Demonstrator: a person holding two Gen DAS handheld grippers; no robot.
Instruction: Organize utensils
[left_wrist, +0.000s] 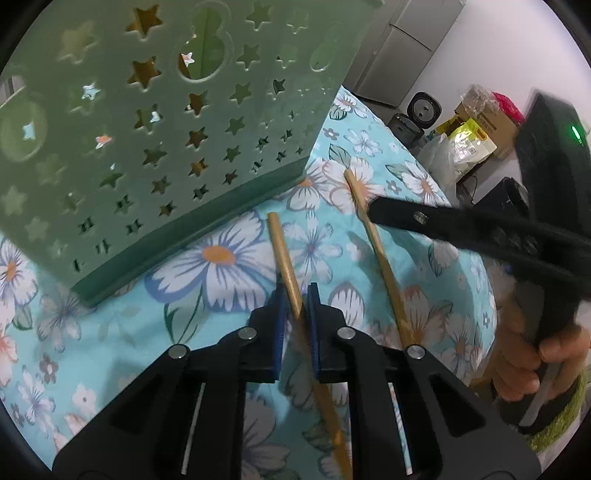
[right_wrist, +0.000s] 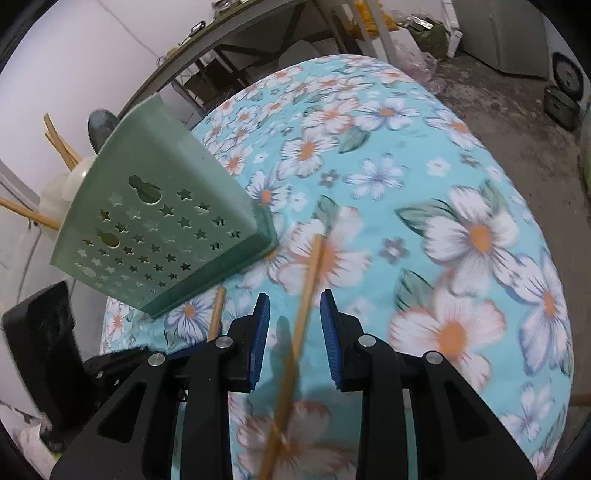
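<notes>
A flowered worktop (right_wrist: 461, 155) carries a green star-cut holder (left_wrist: 155, 140). Beside it lie two chopsticks: the left tool (left_wrist: 295, 306) nearly closed around one chopstick (left_wrist: 286, 258), the right tool (right_wrist: 294, 325) parted, straddling the other chopstick (right_wrist: 308, 284) without touching.

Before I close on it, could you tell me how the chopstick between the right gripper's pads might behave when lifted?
The chopstick looks thin, stiff and probably light. Being long and round-looking, it may pivot or roll if the right gripper pinches it off-centre.
</notes>
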